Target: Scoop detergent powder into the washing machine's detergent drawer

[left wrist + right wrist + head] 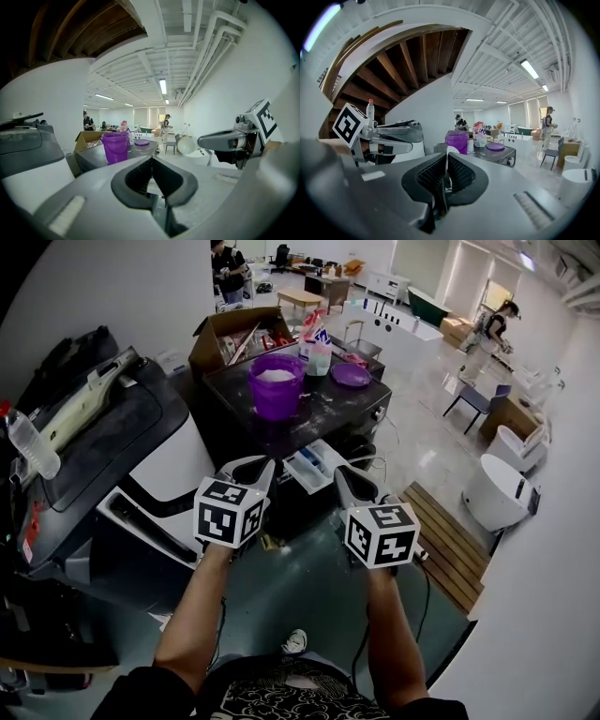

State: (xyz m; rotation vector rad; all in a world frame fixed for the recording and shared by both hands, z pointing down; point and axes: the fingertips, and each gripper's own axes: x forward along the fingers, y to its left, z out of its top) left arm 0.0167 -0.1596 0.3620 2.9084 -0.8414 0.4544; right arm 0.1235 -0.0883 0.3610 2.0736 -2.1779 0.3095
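The left gripper (151,159) has its fingers drawn narrow, tips meeting, with nothing between them. The right gripper (446,158) is closed too, its fingers pressed to a thin pale slit. In the head view both sit side by side at lower centre, apart. Just above them the detergent drawer (314,465) stands pulled out of the dark washing machine (323,418). On the machine's top, at upper centre, a purple tub (277,395) holds white powder (276,376). A purple lid (350,374) lies to its right.
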